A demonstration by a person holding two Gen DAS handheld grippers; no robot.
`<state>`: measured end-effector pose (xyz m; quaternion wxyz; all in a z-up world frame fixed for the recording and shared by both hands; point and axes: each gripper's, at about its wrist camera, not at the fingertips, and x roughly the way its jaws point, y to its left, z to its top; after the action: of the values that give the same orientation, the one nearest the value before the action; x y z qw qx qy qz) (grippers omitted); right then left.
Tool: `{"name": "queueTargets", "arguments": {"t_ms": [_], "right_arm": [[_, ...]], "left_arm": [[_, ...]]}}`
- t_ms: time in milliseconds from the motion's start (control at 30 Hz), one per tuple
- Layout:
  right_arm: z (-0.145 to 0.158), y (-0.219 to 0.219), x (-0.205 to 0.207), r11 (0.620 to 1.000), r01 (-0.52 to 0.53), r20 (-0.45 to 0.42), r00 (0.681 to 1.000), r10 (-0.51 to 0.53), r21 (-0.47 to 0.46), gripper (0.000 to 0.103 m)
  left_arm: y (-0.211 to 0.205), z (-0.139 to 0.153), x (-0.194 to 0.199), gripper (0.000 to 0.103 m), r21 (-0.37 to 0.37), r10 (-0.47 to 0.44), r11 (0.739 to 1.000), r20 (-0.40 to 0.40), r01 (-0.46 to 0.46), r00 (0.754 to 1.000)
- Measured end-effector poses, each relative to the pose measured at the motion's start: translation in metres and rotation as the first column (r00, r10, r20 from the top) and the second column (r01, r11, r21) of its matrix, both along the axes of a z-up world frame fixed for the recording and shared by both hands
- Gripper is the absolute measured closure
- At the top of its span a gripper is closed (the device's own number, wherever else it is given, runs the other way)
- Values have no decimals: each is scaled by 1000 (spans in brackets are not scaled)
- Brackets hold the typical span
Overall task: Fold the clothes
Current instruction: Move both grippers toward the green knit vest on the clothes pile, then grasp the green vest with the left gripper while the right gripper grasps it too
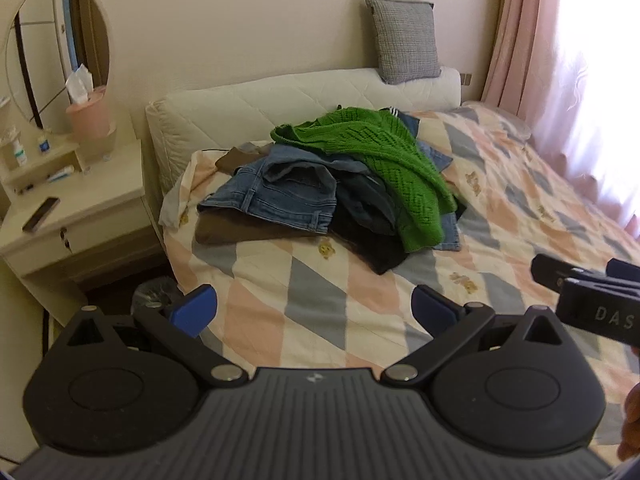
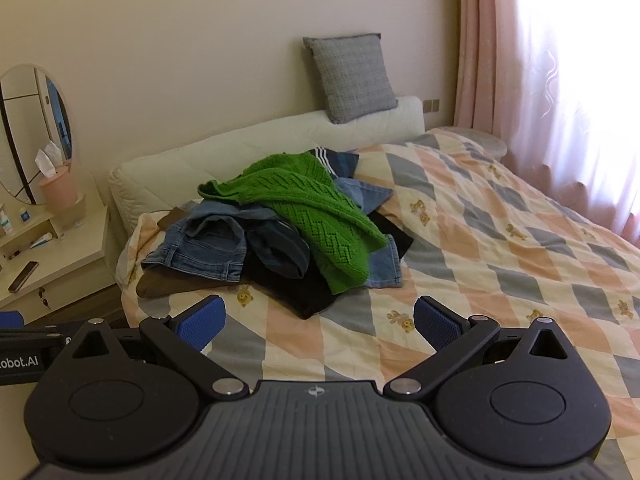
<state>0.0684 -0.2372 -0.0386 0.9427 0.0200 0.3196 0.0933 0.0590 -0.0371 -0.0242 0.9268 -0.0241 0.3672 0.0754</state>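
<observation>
Your two grippers, left gripper and right gripper, hover with fingers spread apart, gripping nothing, over the patchwork bed; ahead of you one heap of clothes lies on it, one green knit sweater on top, one grey cushion behind

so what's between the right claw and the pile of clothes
Only bare patchwork quilt, as the right wrist view shows. The open right claw hovers short of the pile of clothes, holding nothing.
</observation>
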Motion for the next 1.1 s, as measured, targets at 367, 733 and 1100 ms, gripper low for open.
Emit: {"name": "queueTargets", "arguments": {"t_ms": [367,733,1100], "right_arm": [[-49,7,95,993,106,-123,987,-100,46,0],[-93,48,190,988,156,-117,981,-155,-2,0],[-110,111,296,987,33,-56,998,-43,-158,8]], "left_arm": [[33,-36,125,1,-19,-150,989,-101,149,983],[114,-64,253,2,-250,-167,961,-181,119,969],[180,-101,376,34,-536,-106,844,-226,-32,968]]}}
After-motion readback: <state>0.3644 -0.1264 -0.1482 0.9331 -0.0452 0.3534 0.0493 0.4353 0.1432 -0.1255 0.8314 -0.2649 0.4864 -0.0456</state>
